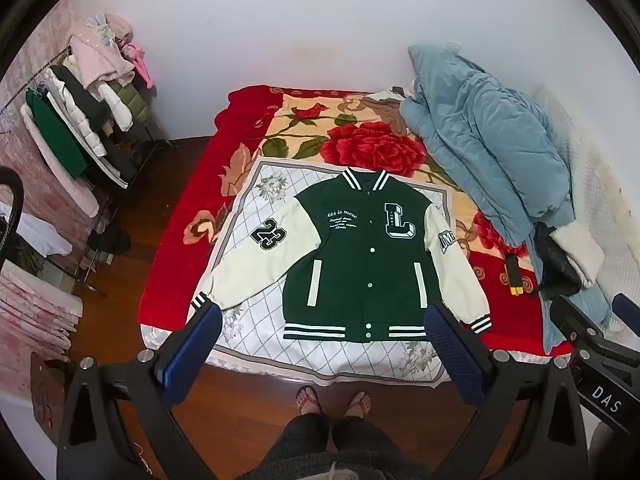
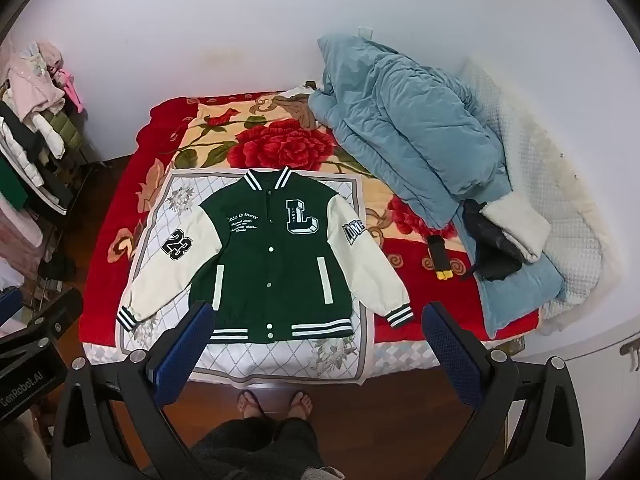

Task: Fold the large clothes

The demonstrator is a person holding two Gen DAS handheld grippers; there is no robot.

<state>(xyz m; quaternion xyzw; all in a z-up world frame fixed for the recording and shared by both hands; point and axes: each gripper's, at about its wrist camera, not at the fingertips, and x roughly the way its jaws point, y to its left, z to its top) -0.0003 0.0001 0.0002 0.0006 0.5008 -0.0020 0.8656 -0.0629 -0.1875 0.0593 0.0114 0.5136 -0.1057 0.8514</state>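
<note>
A green varsity jacket [image 1: 360, 256] with cream sleeves lies flat and face up on a white quilted cloth [image 1: 256, 208] on the bed, buttoned, sleeves spread out to both sides. It shows in the right wrist view too [image 2: 272, 248]. My left gripper [image 1: 322, 332] is open and empty, held high above the jacket's hem. My right gripper [image 2: 318, 330] is open and empty, held high above the bed's front edge, right of the hem. Both have blue padded fingers [image 1: 196, 344].
The bed has a red floral blanket [image 1: 360, 140]. A blue quilt [image 1: 488, 144] is piled at the right, with a black item [image 2: 496, 248] and a black and yellow object [image 2: 438, 258] beside it. A clothes rack [image 1: 88, 120] stands left. The person's feet [image 1: 332, 400] are on the wooden floor.
</note>
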